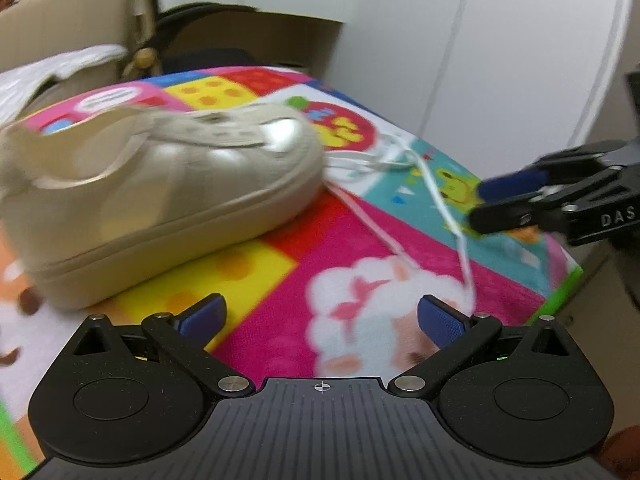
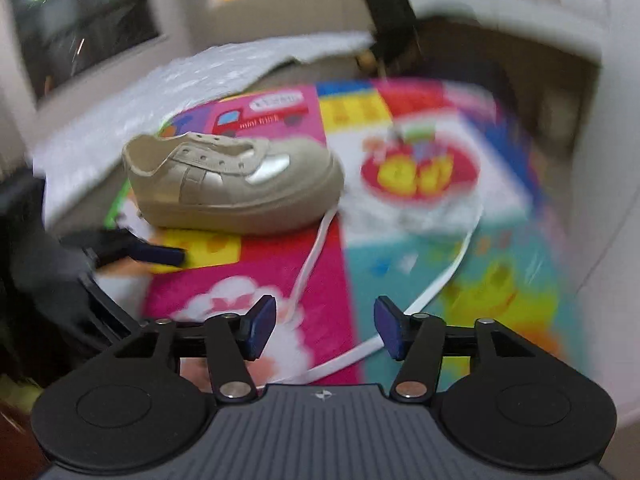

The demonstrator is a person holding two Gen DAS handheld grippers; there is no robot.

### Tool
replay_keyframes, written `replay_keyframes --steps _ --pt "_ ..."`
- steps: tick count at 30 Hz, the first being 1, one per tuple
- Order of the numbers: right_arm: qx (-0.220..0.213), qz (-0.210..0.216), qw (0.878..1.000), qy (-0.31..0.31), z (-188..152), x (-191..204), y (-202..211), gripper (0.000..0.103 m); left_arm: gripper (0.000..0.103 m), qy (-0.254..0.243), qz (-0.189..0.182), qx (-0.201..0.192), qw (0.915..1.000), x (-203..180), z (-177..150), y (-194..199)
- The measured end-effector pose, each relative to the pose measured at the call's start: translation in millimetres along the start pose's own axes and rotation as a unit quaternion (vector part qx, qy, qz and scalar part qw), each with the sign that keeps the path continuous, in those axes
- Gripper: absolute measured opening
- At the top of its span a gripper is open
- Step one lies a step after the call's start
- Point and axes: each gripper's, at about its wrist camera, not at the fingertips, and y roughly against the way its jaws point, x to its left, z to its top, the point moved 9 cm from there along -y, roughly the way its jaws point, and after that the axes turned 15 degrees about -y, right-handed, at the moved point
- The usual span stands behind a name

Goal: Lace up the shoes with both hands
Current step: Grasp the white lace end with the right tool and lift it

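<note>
A beige sneaker (image 1: pixel 160 184) (image 2: pixel 232 184) with empty eyelets lies on a colourful play mat (image 1: pixel 340 240) (image 2: pixel 256 276), toe to the right. A loose white lace (image 1: pixel 436 196) (image 2: pixel 308 264) runs from the toe across the mat. My left gripper (image 1: pixel 322 316) is open wide just in front of the shoe's sole, nothing between its pads. My right gripper (image 2: pixel 325 328) (image 1: pixel 486 204) stands partly open over the mat right of the shoe. The lace loops on the mat under its right pad (image 2: pixel 390 330), and the pads do not press on it.
The mat's green edge (image 1: pixel 560 292) drops off at the right. A white foam sheet (image 2: pixel 140 100) and a cardboard box (image 1: pixel 72 16) lie behind the shoe. A dark chair (image 1: pixel 208 40) and white cabinet doors (image 1: pixel 480 60) stand beyond. My left gripper (image 2: pixel 152 254) shows blurred at the left.
</note>
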Motion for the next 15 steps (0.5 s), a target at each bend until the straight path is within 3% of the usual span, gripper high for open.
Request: replay_keyframes --steps 1,4,7,12,14,15 --pt "0.001 -0.012 1.0 0.017 1.0 -1.7 1.0 0.033 0.103 0.017 -0.001 -0.005 0.9998 6.8 -1.8 4.2" --pt "0.0 -0.05 0.998 0.038 5.0 -16.5 -7.0 0.032 0.103 0.067 -0.008 -0.024 0.9974 25.3 -5.3 16.4" --pt "-0.024 -0.078 0.997 -0.004 20.3 -43.9 -24.6 0.033 0.103 0.101 -0.055 -0.06 0.9916 22.0 9.7 24.1" --pt "-0.047 -0.084 0.989 -0.11 43.5 -94.8 -65.1 0.034 0.103 0.036 -0.081 -0.07 0.9936 -12.4 47.2 8.4" --pt "-0.04 -0.087 0.989 -0.117 40.7 -101.8 -80.4 0.034 0.103 -0.001 -0.097 -0.066 0.9931 -31.5 59.2 -6.6" --pt "-0.044 -0.09 0.989 -0.104 39.7 -100.1 -81.0 0.028 0.103 -0.017 -0.108 -0.064 0.9919 -41.1 64.1 -14.8"
